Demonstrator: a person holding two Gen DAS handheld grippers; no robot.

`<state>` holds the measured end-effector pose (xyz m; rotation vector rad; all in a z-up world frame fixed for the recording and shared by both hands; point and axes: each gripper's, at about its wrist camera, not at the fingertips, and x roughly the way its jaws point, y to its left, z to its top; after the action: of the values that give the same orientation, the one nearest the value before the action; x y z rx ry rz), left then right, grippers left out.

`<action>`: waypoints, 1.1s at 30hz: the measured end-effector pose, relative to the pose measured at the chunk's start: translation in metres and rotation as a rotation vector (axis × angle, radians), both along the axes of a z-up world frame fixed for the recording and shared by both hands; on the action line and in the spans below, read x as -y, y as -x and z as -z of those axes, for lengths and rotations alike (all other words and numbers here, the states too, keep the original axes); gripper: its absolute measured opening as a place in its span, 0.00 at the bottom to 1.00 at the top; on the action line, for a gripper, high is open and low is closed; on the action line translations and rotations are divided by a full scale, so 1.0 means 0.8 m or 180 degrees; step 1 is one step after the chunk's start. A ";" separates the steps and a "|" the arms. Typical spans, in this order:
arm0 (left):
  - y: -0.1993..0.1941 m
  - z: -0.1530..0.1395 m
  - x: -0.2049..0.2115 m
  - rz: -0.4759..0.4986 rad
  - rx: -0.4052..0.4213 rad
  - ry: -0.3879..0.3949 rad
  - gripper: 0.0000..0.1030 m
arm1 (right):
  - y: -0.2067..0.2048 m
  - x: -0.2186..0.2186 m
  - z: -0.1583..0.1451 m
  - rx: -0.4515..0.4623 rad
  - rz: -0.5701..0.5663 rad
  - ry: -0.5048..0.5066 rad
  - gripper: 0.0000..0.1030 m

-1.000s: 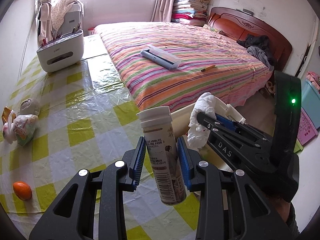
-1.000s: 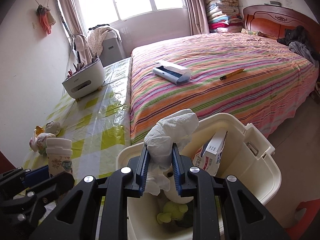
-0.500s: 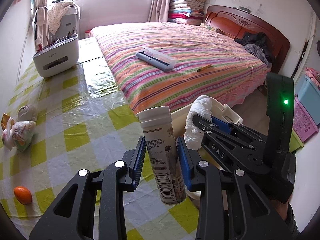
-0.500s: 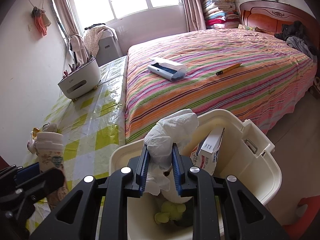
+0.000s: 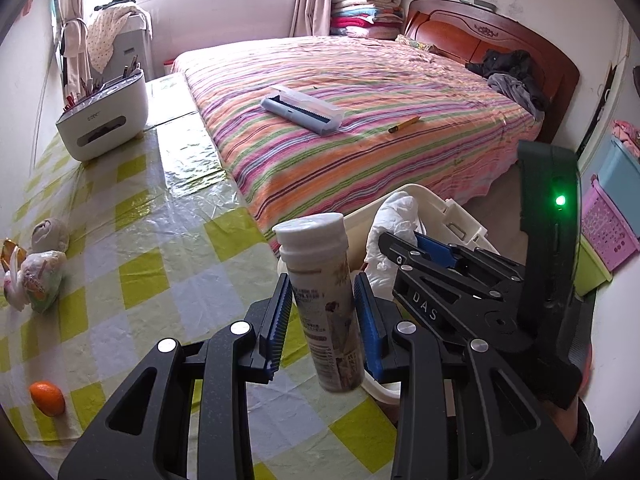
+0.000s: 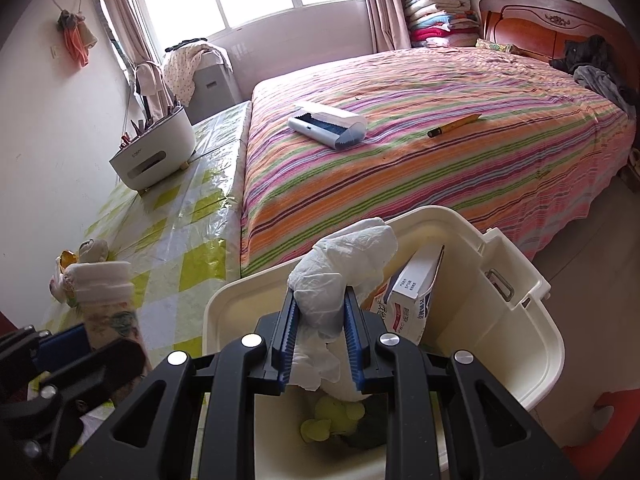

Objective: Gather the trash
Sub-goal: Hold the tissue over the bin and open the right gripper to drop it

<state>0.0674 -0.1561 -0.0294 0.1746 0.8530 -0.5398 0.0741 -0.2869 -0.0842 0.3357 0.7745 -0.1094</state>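
Note:
My left gripper (image 5: 322, 322) is shut on a white-capped tube bottle (image 5: 324, 292) with a printed label, held upright over the table's right edge. The same bottle (image 6: 106, 300) shows at the left of the right wrist view. My right gripper (image 6: 320, 330) is shut on a crumpled white tissue (image 6: 344, 260) and hangs over the cream trash bin (image 6: 520, 352). In the left wrist view the tissue (image 5: 394, 224) and the right gripper (image 5: 404, 248) sit just right of the bottle, above the bin (image 5: 460, 216). A white carton (image 6: 416, 296) and yellow-green scraps (image 6: 332, 420) lie inside the bin.
The table wears a yellow-checked plastic cloth (image 5: 132, 264). On it lie an orange (image 5: 47, 398), a small wrapped bag (image 5: 38, 280) and a crumpled ball (image 5: 50, 234) at the left, and a white tissue-box organiser (image 5: 104, 120) at the back. A striped bed (image 5: 360, 128) carries a lint roller (image 5: 302, 109) and a pen (image 5: 404, 124).
Both views have shifted slightly; the grippers keep their hold on the bottle and the tissue, and nothing on the table has moved.

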 end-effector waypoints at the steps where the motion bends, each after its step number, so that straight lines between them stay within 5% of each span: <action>1: 0.001 -0.003 -0.002 -0.0011 0.0014 0.0019 0.30 | -0.001 0.001 0.001 -0.0009 0.0007 -0.0008 0.21; 19: -0.018 -0.010 -0.024 -0.0036 -0.0129 0.0342 0.28 | -0.008 -0.003 0.005 0.0016 0.0043 -0.0032 0.21; 25: -0.012 -0.019 -0.006 0.0067 -0.0040 0.0278 0.28 | -0.004 0.007 0.006 -0.0034 0.0115 -0.0104 0.24; 28: -0.010 -0.020 0.002 0.0112 -0.0011 0.0243 0.28 | 0.000 0.018 0.006 -0.0068 0.0190 -0.0205 0.44; 29: -0.011 -0.019 0.006 0.0129 -0.0013 0.0220 0.28 | 0.002 0.021 0.006 -0.0062 0.0196 -0.0258 0.63; 30: -0.011 -0.017 0.008 0.0137 -0.0015 0.0207 0.28 | 0.005 0.026 0.006 -0.0037 0.0206 -0.0357 0.69; 33: -0.015 -0.011 0.011 0.0122 -0.0072 0.0211 0.28 | 0.012 0.043 0.007 0.0013 0.0300 -0.0492 0.70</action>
<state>0.0797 -0.1649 -0.0204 0.1246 0.8539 -0.6060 0.0642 -0.3213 -0.0897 0.5191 0.7649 -0.1375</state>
